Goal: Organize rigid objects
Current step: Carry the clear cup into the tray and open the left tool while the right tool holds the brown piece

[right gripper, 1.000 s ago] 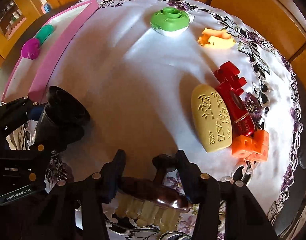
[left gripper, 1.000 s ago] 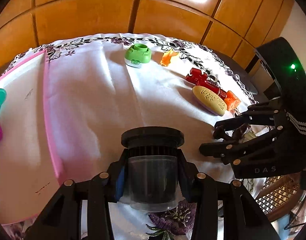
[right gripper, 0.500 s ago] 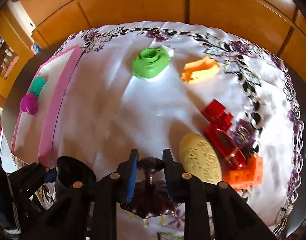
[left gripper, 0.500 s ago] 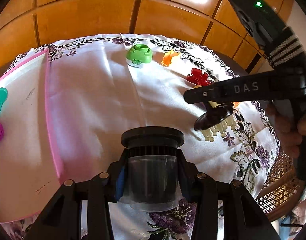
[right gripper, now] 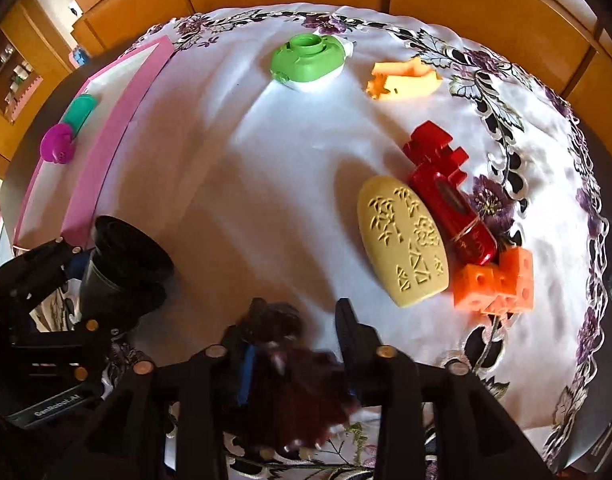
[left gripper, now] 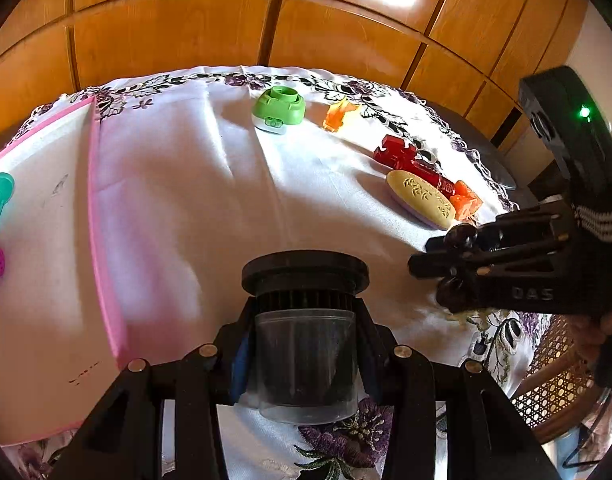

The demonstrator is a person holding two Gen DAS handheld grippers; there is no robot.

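My left gripper is shut on a black-capped clear jar held low over the tablecloth near the front edge; it also shows in the right wrist view. My right gripper has its jaws apart, with a blurred dark brown brush between them; whether it still grips it is unclear. In the left wrist view the right gripper is at the right with the brush's dark knob at its tips.
On the white flowered cloth lie a green cap, an orange cutter, a red toy, a yellow oval and orange blocks. A pink-rimmed board at the left holds a teal-and-magenta piece.
My right gripper came back down toward the cloth with the brush and its jaws spread wider; the brush is blurred with motion. My left gripper and jar have not moved.
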